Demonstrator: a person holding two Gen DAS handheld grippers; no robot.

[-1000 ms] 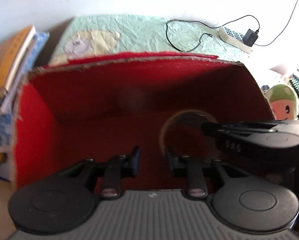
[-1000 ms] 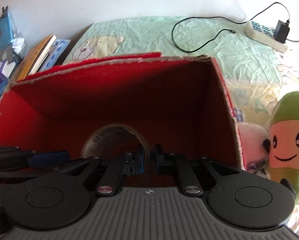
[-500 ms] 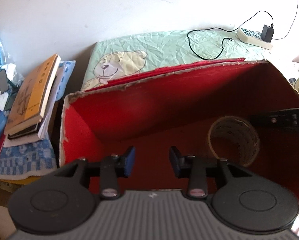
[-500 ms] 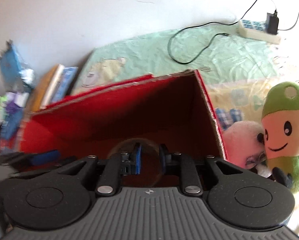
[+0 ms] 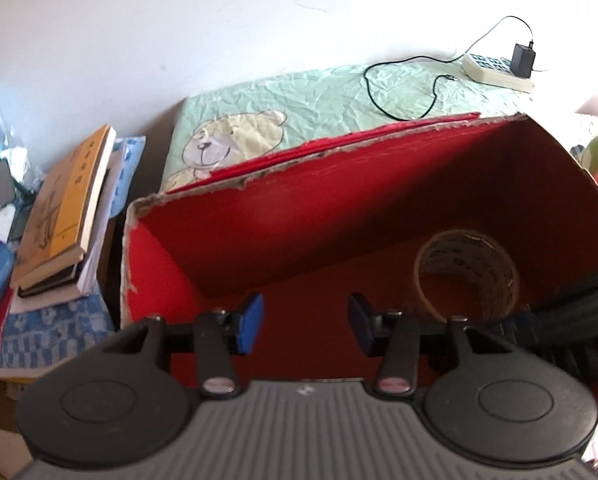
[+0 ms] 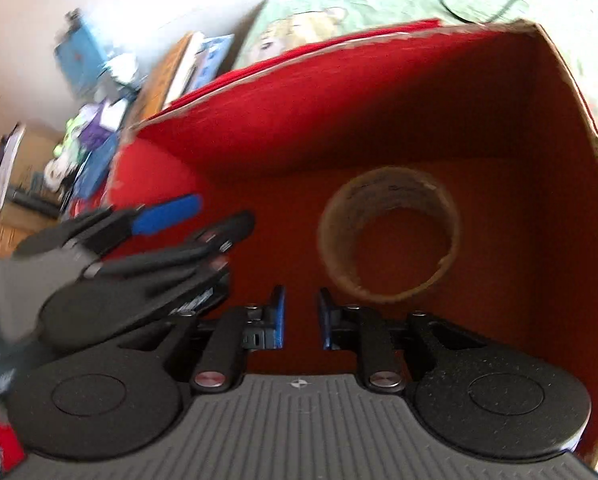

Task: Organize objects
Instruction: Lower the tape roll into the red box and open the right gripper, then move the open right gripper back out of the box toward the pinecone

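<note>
Left wrist view: print inside the tape roll [image 5: 469, 276] unreadable; both grippers [image 5: 305, 322] [image 6: 301, 316] parted, empty.

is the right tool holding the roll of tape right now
No. The right tool is open with nothing between its pads, and the tape roll lies apart from it on the red box floor.

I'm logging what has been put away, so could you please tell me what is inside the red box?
A tape roll lies on the red box floor. The near floor is hidden behind both tongs.
</note>
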